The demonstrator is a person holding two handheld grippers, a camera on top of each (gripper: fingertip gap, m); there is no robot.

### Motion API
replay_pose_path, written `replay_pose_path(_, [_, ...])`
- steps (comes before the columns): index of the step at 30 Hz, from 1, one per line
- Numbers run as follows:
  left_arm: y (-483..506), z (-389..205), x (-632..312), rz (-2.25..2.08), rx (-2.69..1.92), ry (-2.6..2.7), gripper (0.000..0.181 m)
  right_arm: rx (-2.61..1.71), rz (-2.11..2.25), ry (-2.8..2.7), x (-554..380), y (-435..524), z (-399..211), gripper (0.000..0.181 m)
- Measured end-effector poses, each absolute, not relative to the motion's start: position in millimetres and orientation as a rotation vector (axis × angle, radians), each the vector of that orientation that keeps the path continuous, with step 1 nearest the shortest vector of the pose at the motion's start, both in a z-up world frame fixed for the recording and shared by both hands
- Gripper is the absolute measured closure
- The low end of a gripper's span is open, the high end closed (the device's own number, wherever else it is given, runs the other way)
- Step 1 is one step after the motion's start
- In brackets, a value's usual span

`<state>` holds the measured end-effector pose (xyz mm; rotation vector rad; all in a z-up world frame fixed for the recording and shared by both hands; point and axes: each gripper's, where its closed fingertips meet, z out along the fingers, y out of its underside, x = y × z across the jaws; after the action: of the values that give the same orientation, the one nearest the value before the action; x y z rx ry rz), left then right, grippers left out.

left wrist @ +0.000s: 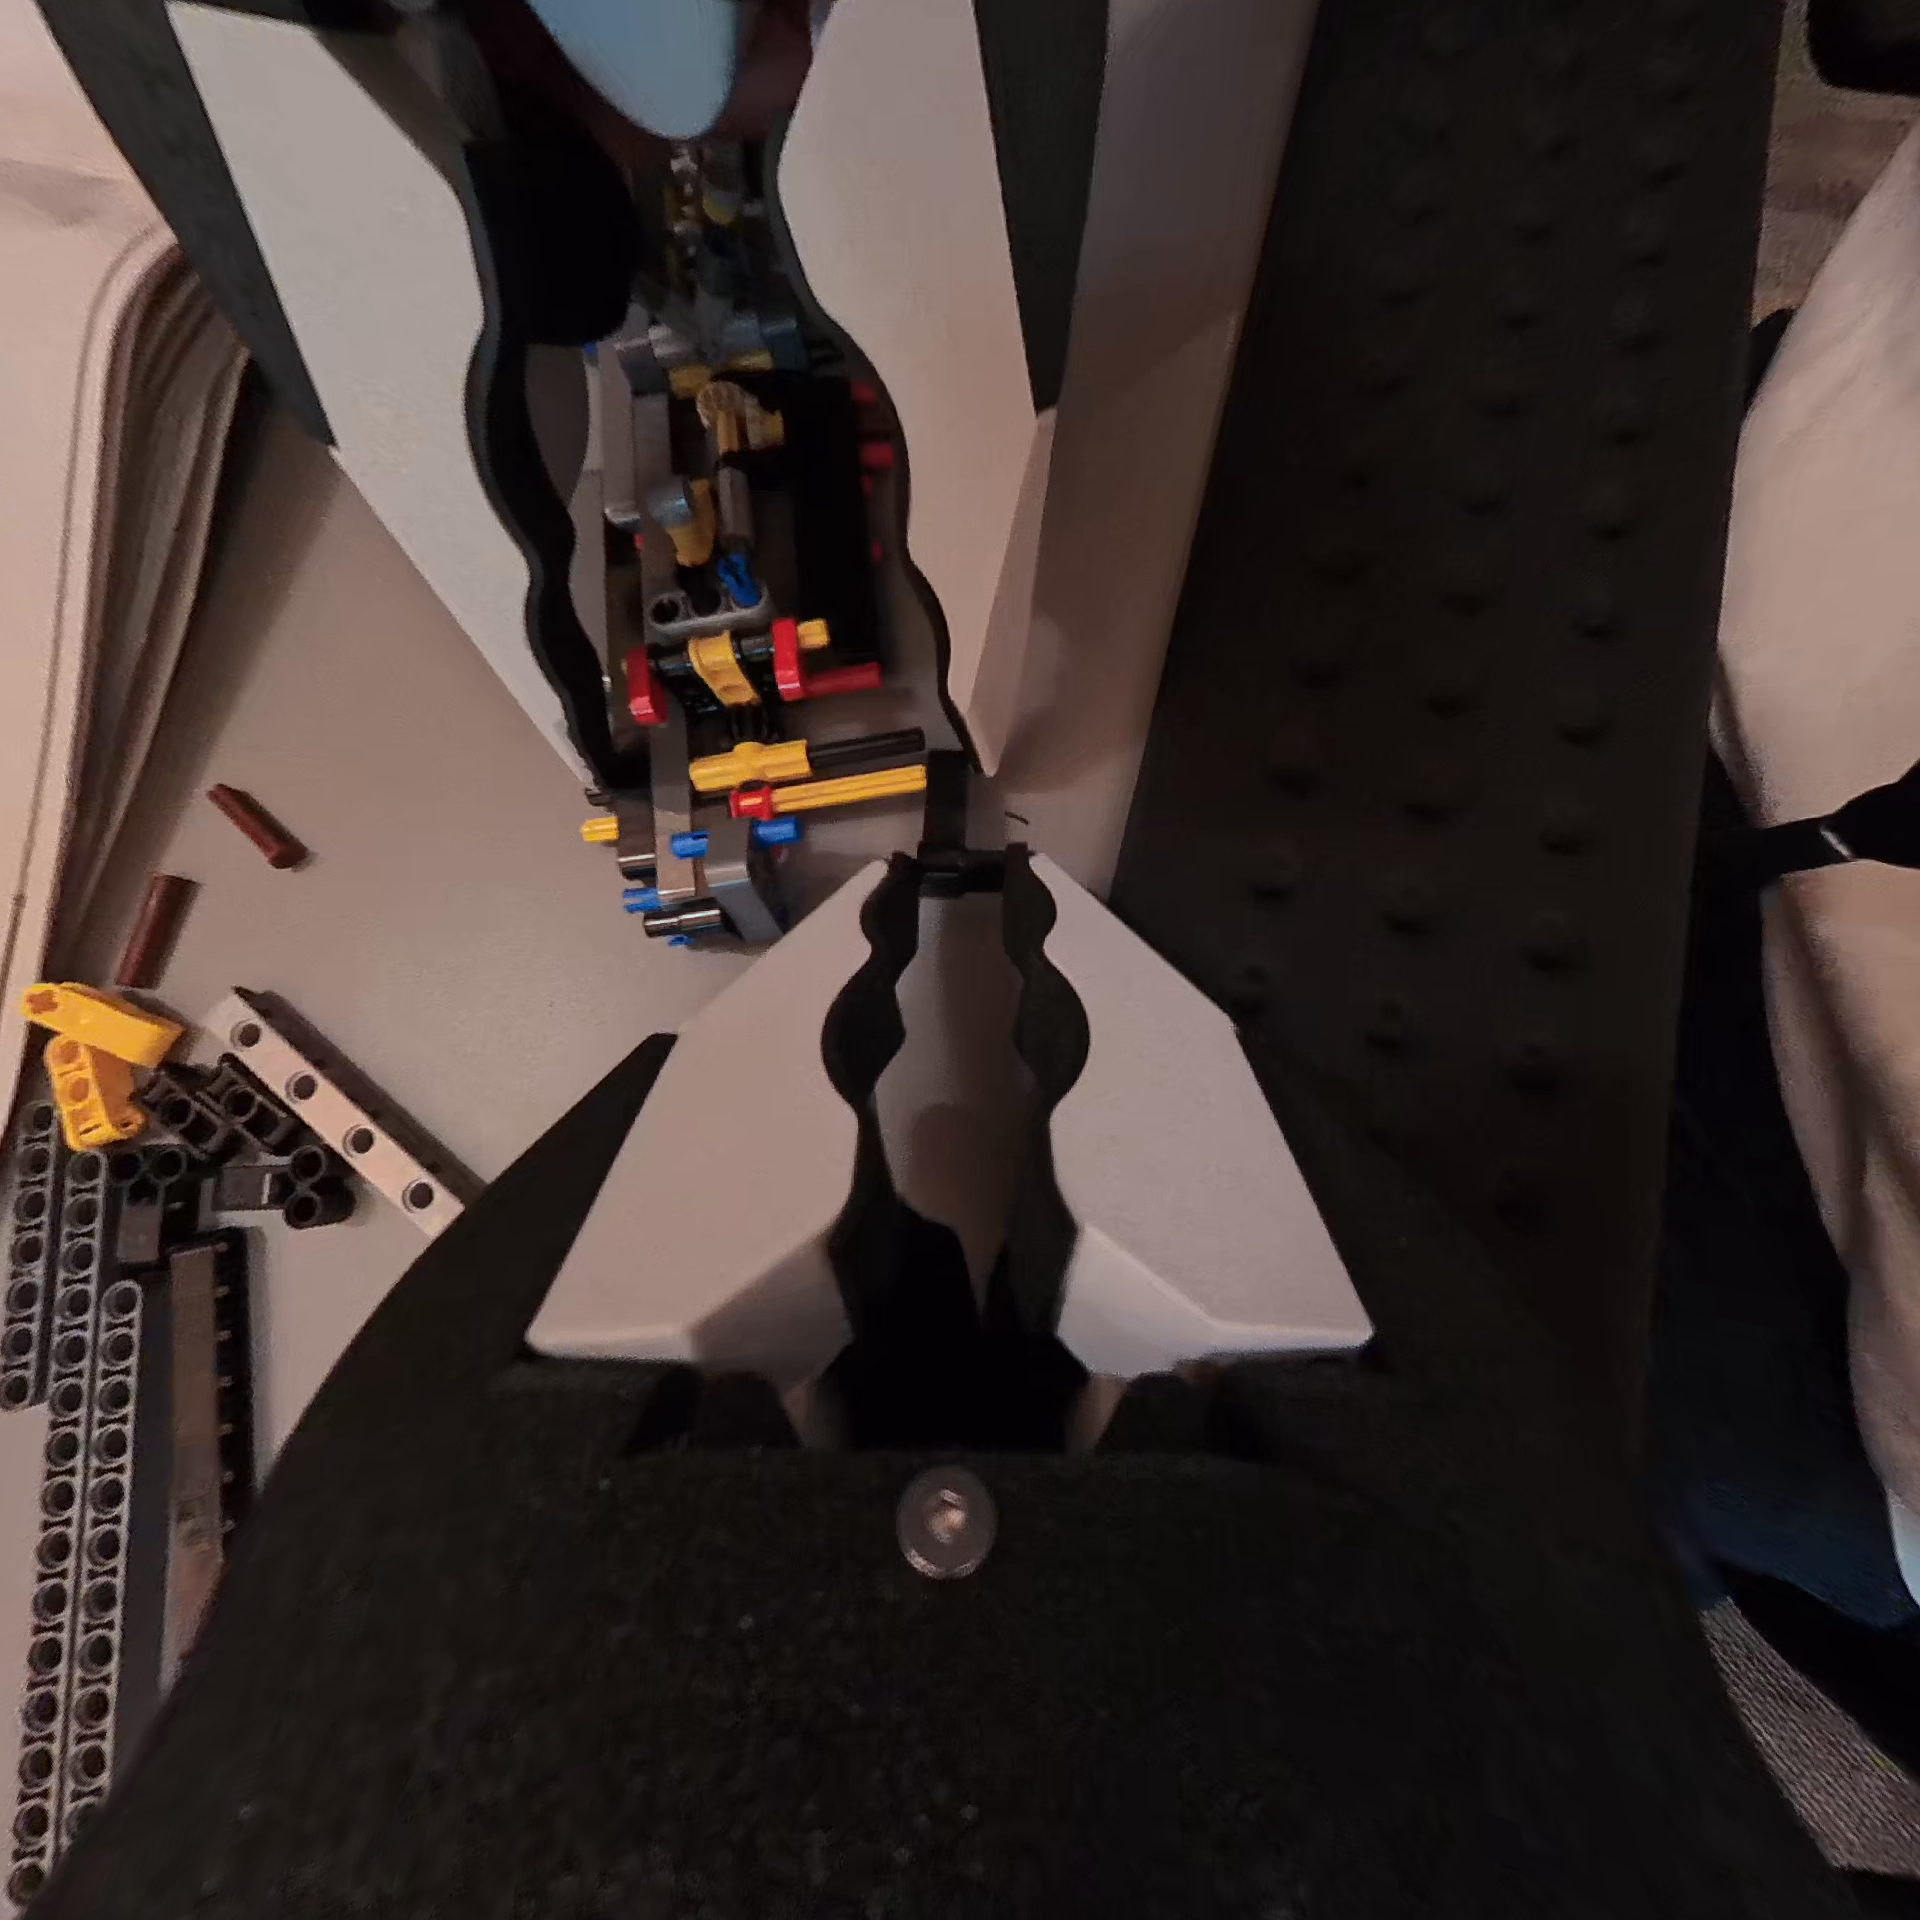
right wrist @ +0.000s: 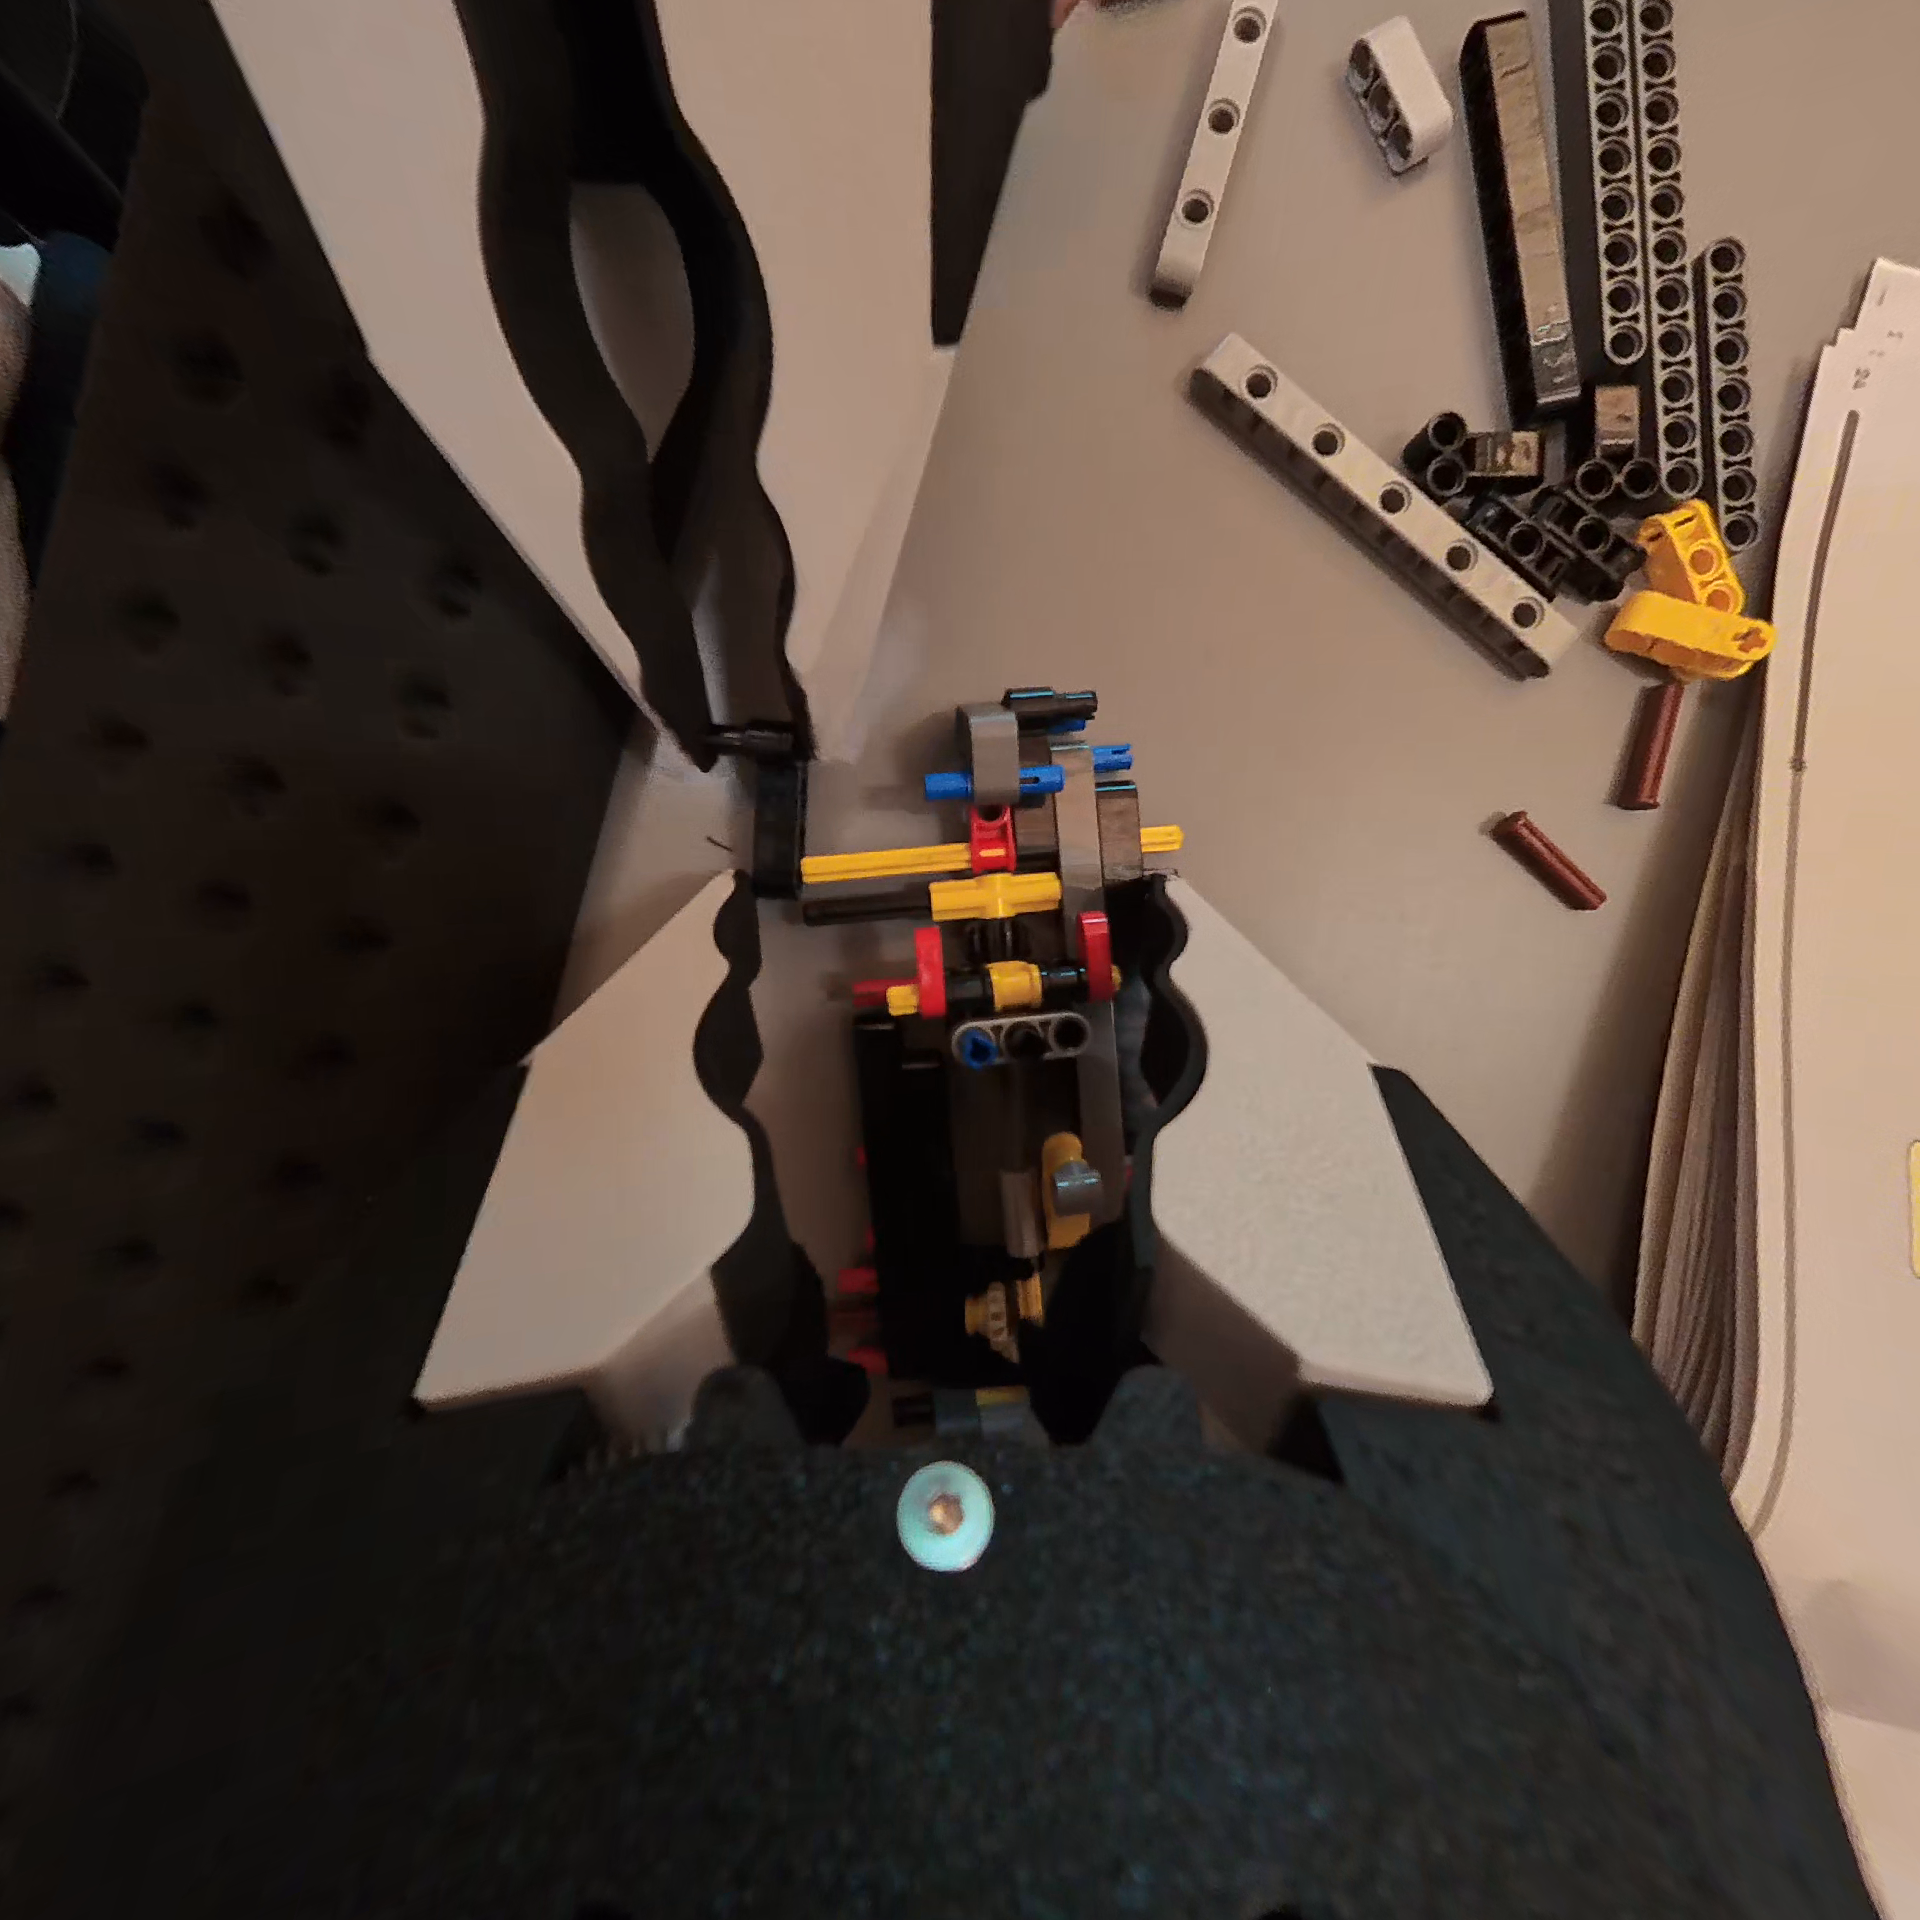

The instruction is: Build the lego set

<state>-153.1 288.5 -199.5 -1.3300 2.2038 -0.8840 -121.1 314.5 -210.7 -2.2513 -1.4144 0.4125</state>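
A pale table (right wrist: 1195, 665) holds one half-built model (right wrist: 997, 1060), gripped along its long sides by the right gripper (right wrist: 951, 914), whose jaws are closed on its black body; the model's long axis runs straight out along those fingers. At its far end, on the side of the protruding yellow axles (right wrist: 883, 864), the left gripper (left wrist: 961, 862) pinches one small black pin (left wrist: 961, 883) and holds it against a short black beam (right wrist: 779, 821) at the axles' tips; the coming push looks to run sideways, across the model's axis. Loose parts lie well off to the side: a bundle of long black and grey beams (right wrist: 1652, 260), two white beams (right wrist: 1382, 499), two yellow connectors (right wrist: 1688, 582), two brown pins (right wrist: 1548, 857).
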Motion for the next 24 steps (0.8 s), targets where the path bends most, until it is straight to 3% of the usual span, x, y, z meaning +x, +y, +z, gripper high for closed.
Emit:
replay_pose_path(7, [289.5,-199.6,-153.2,-0.848,-1.322,2.185,0.166,-2.235,0.419,-1.427,-122.1,313.7,-211.0,0.101])
replay_pose_path(24, [287.7,-197.5,-158.8,-0.884,-1.340,2.190,0.166,-2.232,0.390,-1.395,-122.2,318.3,-211.1,0.107])
